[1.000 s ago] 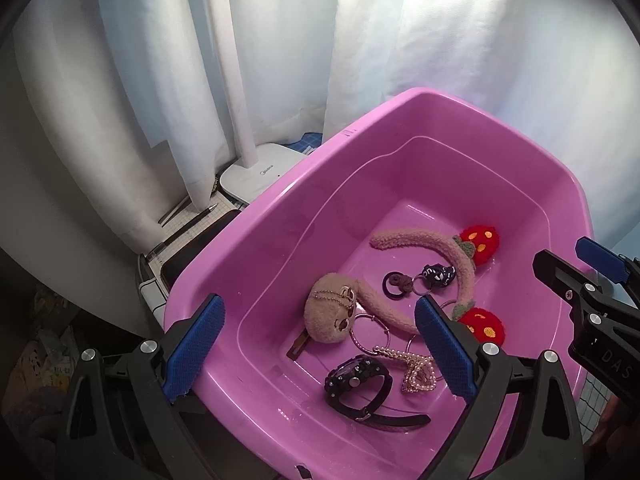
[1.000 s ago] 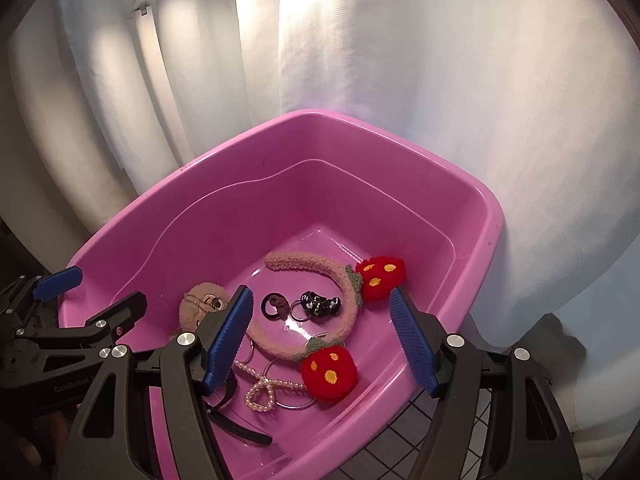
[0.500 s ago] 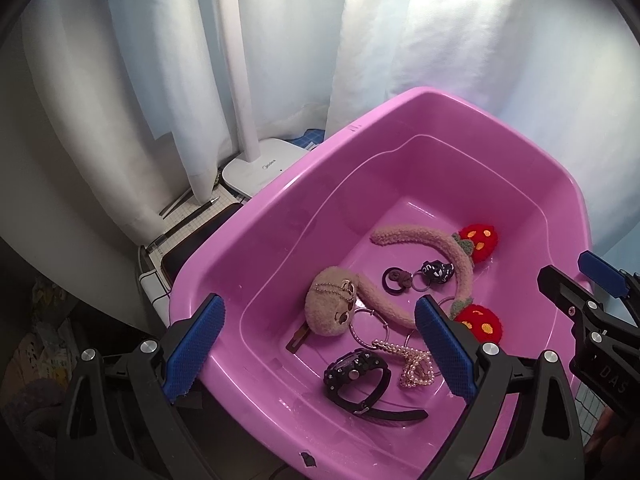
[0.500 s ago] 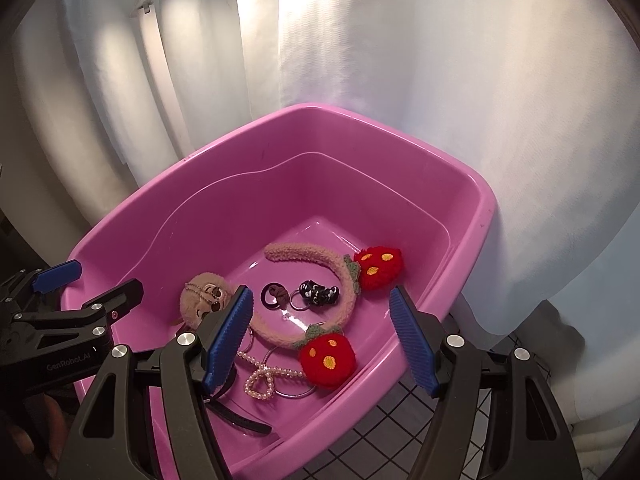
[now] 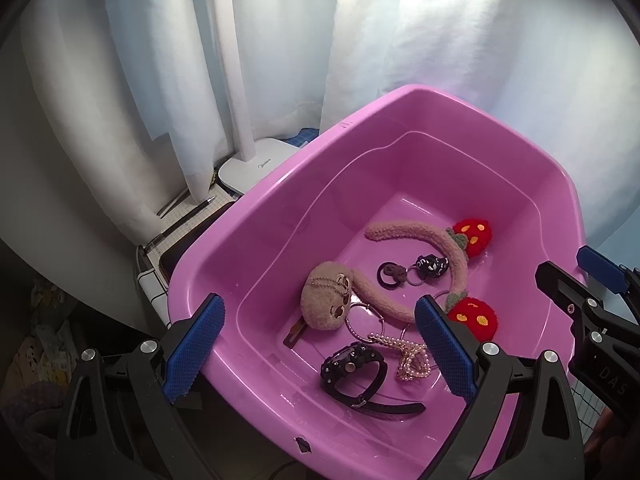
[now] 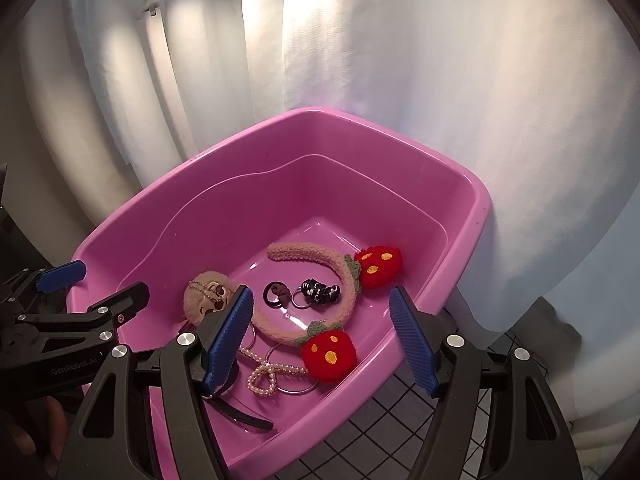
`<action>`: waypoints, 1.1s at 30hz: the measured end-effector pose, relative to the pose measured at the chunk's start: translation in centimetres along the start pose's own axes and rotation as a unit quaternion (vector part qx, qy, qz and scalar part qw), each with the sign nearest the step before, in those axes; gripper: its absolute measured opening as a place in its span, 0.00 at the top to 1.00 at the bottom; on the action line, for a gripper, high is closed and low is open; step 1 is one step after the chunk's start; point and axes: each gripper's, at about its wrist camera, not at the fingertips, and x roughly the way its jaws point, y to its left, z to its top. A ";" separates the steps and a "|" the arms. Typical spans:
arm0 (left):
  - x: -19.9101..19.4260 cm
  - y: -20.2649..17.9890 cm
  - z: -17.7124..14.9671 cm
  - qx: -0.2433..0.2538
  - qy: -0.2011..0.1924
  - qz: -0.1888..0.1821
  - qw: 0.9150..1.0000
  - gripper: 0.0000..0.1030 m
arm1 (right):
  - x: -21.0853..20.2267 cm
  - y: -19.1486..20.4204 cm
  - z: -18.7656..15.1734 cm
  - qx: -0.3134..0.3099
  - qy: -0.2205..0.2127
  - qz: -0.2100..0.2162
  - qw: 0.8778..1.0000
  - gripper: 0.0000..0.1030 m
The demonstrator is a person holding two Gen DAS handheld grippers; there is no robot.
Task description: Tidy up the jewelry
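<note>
A pink plastic tub [image 5: 280,208] [image 6: 472,216] holds the jewelry. In it lie a fuzzy beige headband with red strawberries [image 5: 456,264] [image 6: 344,272], a beige plush face charm [image 5: 326,300] [image 6: 206,296], a black hair tie [image 5: 390,276] [image 6: 276,292], a black-and-white keyring charm [image 5: 430,266] [image 6: 320,290], a pearl bow [image 5: 412,360] [image 6: 264,374], metal rings [image 6: 294,386] and a black watch [image 5: 354,372]. My left gripper [image 5: 318,348] is open and empty above the tub's near rim. My right gripper [image 6: 320,338] is open and empty above the near right rim.
White curtains hang behind the tub. A white lamp base [image 5: 256,164] with its pole stands at the back left, next to pens [image 5: 188,208] on a gridded mat. A checked cloth [image 6: 384,432] lies under the tub.
Both grippers have pulled back and up from the tub, so it looks smaller and farther. The jewelry has not moved.
</note>
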 end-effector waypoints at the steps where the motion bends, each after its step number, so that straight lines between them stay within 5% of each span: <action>1: 0.0 0.0 0.0 0.001 0.000 0.000 1.000 0.09 | -0.1 0.0 0.0 0.000 0.000 0.000 1.000 0.34; 33: -1.0 -0.1 -0.3 0.006 -0.008 -0.005 1.000 0.09 | -0.9 0.2 -0.6 -0.004 -0.004 0.000 1.000 0.34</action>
